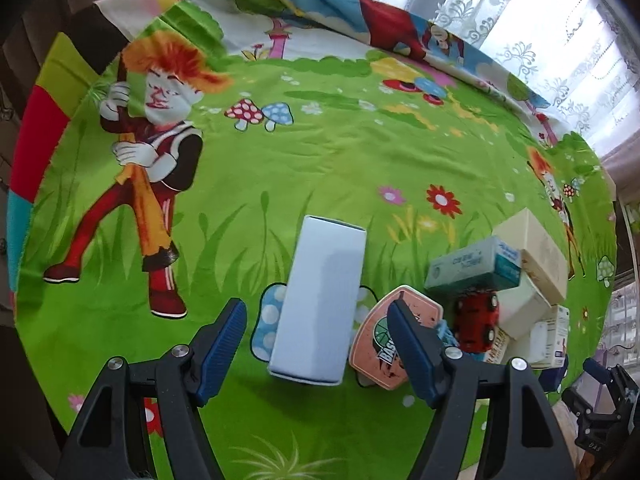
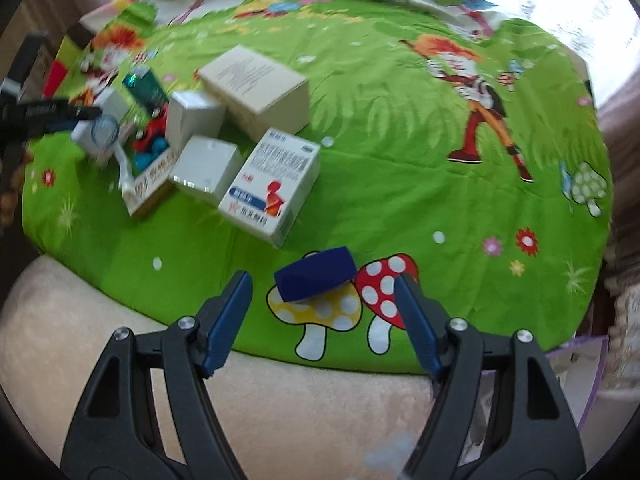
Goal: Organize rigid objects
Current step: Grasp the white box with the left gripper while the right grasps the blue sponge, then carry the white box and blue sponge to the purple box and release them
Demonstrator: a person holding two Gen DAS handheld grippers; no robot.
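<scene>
Green cartoon cloth (image 1: 320,152) is covering the counter; I am lining my left hand-held gripper (image 1: 316,344), jaws wide and empty, over the white box (image 1: 320,300), needing a squeeze next.

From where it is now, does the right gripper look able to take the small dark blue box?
Probably yes. The right gripper has its jaws open, and the dark blue box lies alone on the green cloth just ahead of them, apart from the nearest medicine box.

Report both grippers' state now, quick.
Left gripper: open, holding nothing, above the pale box.
Right gripper: open, holding nothing, near the blue block.
</scene>
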